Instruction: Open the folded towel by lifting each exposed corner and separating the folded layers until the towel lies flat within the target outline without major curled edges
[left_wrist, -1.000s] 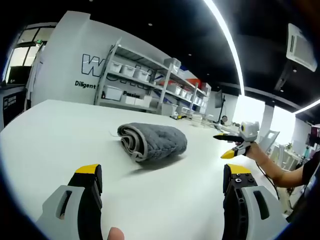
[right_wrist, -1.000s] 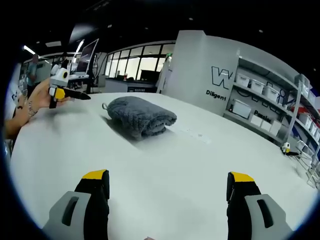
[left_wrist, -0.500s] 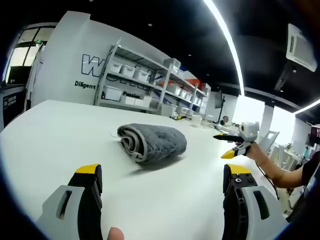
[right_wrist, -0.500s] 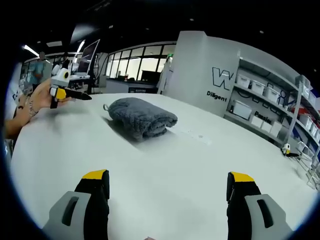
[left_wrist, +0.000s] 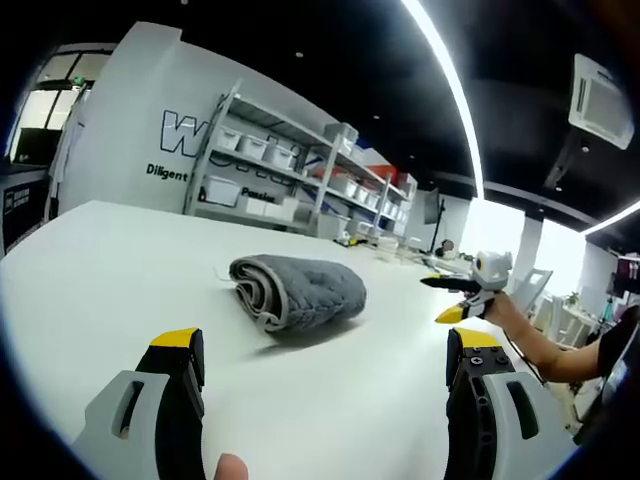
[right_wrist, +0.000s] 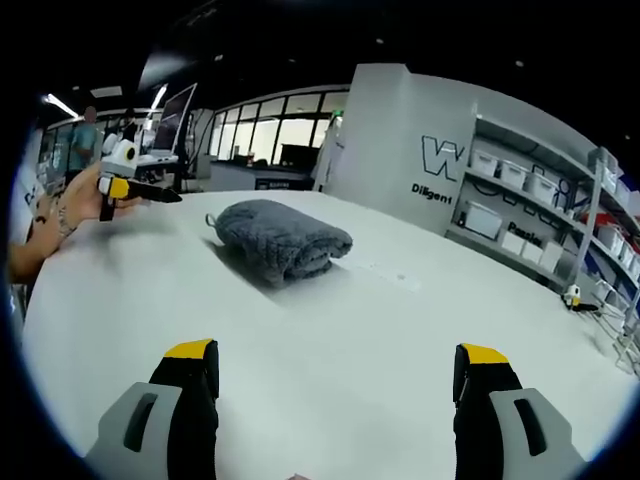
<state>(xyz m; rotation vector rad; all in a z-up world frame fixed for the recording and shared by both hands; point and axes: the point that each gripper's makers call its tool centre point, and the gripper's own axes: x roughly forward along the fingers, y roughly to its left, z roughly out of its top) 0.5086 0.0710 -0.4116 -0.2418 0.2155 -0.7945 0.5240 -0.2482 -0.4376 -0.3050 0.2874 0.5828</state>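
A grey towel lies folded into a thick bundle on the white table, its layered edge facing the left gripper view. The left gripper hovers in front of it, open, nothing between its yellow-tipped jaws. Off to the right a hand holds the right gripper above the table, beside the towel. In the right gripper view the towel rests mid-table, a small loop at its left end. The right gripper is open and apart from it. The left gripper shows at the left, held by a hand.
Metal shelving with white bins stands behind the table, against a grey wall with lettering. Windows line the back of the room. A person's forearm reaches in from the right. The table's far edge runs before the shelves.
Both views have shifted a little with the hands. The towel lies as before, and both grippers stay open.
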